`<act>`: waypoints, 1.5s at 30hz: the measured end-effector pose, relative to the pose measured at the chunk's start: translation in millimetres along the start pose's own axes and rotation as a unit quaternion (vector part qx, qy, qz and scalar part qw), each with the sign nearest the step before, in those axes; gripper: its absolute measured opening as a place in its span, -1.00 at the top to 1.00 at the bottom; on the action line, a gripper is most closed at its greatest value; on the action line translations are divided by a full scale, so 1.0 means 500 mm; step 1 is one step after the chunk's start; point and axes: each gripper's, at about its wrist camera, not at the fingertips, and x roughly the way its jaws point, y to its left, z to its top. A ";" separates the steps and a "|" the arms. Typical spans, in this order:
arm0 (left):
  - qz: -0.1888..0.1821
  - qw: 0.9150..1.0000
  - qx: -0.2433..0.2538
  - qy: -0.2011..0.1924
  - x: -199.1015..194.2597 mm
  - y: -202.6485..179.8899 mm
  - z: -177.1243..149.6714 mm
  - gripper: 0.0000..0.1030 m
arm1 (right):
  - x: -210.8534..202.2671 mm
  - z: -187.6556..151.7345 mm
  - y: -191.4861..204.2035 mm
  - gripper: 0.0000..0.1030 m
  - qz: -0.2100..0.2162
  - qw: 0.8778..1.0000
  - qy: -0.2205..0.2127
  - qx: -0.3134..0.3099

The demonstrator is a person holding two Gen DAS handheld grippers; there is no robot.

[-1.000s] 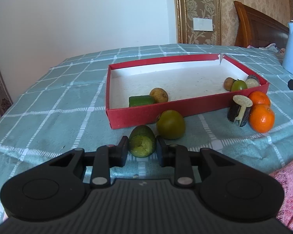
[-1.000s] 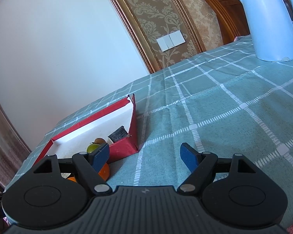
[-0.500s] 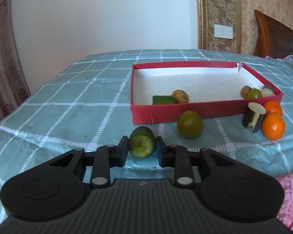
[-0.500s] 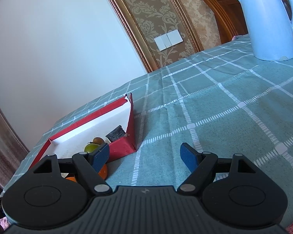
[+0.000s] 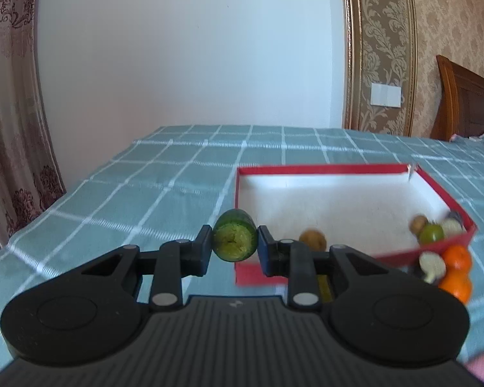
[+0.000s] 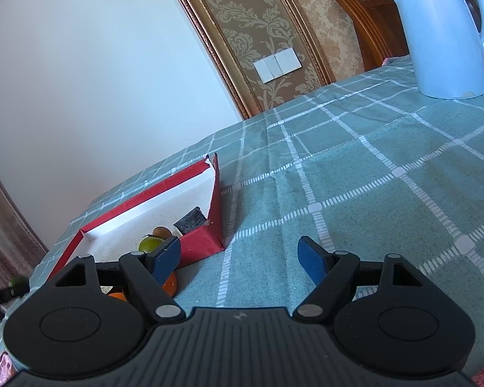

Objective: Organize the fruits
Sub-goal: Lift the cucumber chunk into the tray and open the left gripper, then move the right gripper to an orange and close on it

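Observation:
My left gripper (image 5: 235, 244) is shut on a green cucumber piece (image 5: 235, 240) and holds it in the air, just left of the near left corner of the red box (image 5: 326, 170). Inside the box lie a brown fruit (image 5: 313, 240), a second brown fruit (image 5: 418, 224), a green fruit (image 5: 431, 233) and an eggplant piece (image 5: 452, 225). Two oranges (image 5: 457, 269) and a cut eggplant piece (image 5: 431, 262) sit outside its right front corner. My right gripper (image 6: 238, 256) is open and empty over the cloth, right of the box (image 6: 200, 245).
A white kettle (image 6: 442, 32) stands at the far right of the table. The table carries a teal checked cloth (image 6: 371, 167). A curtain (image 5: 9, 129) hangs at the left, and a wooden headboard (image 5: 468, 106) stands behind on the right.
My left gripper has lifted the cucumber piece off the cloth and risen, moving left so the box now lies to the right. The right gripper has barely moved.

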 end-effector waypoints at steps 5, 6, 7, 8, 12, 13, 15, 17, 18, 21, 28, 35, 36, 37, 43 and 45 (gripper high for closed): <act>-0.007 1.000 0.007 0.005 0.054 -0.027 0.034 0.49 | 0.003 0.001 -0.003 -0.54 0.004 1.000 0.002 0.003; -0.008 1.000 0.010 0.008 0.067 -0.034 0.037 0.49 | 0.004 0.001 -0.003 -0.54 0.006 1.000 0.003 0.004; -0.008 1.000 0.013 0.013 0.081 -0.042 0.040 0.49 | 0.004 0.001 -0.002 -0.54 0.006 1.000 0.004 0.004; -0.008 1.000 0.015 0.018 0.095 -0.048 0.042 0.49 | 0.004 0.001 -0.003 -0.54 0.008 1.000 0.005 0.005; -0.011 0.999 0.017 0.040 0.146 -0.065 0.043 0.48 | 0.005 0.002 -0.005 -0.54 0.012 1.000 0.007 0.008; -0.009 0.999 0.016 0.045 0.156 -0.067 0.041 0.48 | 0.005 0.002 -0.005 -0.54 0.013 1.000 0.008 0.009; -0.006 0.998 0.014 0.055 0.174 -0.068 0.033 0.48 | 0.008 0.003 -0.006 -0.55 0.014 1.000 0.010 0.010; -0.006 0.998 0.017 0.061 0.185 -0.069 0.024 0.45 | 0.010 0.003 -0.007 -0.55 0.016 1.000 0.012 0.012; 0.000 0.998 0.019 0.061 0.186 -0.069 0.020 0.25 | 0.010 0.003 -0.007 -0.55 0.016 1.000 0.014 0.012; -0.005 0.998 0.015 0.059 0.181 -0.068 0.011 -0.04 | 0.012 0.004 -0.007 -0.55 0.016 1.000 0.016 0.014; -0.010 0.999 0.015 0.032 0.108 -0.071 0.004 -0.89 | 0.011 0.004 -0.009 -0.63 0.014 1.000 0.012 0.017; 0.016 1.000 0.003 0.027 0.028 -0.015 -0.042 -1.00 | 0.009 0.003 -0.006 -0.63 0.014 1.000 0.010 0.013; 0.021 0.999 -0.005 0.033 0.023 -0.003 -0.051 -1.00 | 0.008 0.003 -0.006 -0.63 0.015 1.000 0.009 0.011; 0.025 0.999 -0.014 0.039 0.021 0.009 -0.059 -1.00 | 0.006 0.003 -0.004 -0.63 0.014 1.000 0.007 0.008; 0.037 0.992 -0.060 0.107 0.047 0.056 -0.091 -1.00 | -0.007 -0.008 0.054 -0.63 0.018 0.997 0.009 -0.072; 0.043 0.991 -0.041 0.121 0.054 0.049 -0.093 -1.00 | -0.015 -0.018 0.086 -0.63 0.036 0.994 0.017 -0.100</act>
